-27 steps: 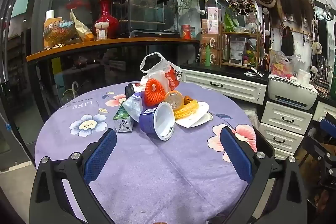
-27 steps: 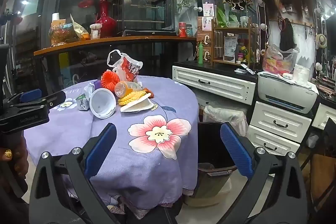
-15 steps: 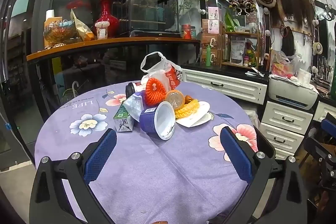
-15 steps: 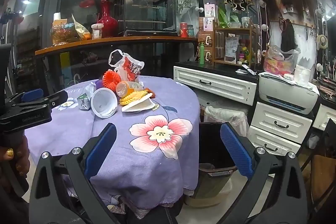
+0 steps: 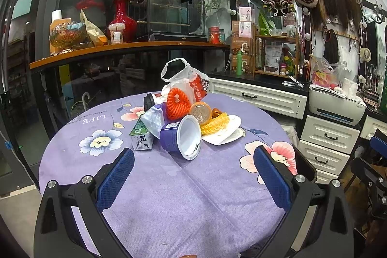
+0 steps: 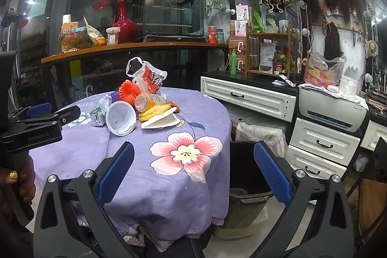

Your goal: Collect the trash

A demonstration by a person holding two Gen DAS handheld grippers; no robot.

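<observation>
I see both my left gripper and right gripper spread wide and empty, while the trash sits heaped mid-frame on the table, and the bin stands lower right beside it.

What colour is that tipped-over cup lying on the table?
The cup is dark blue outside and white inside, best seen in the left wrist view.
</observation>
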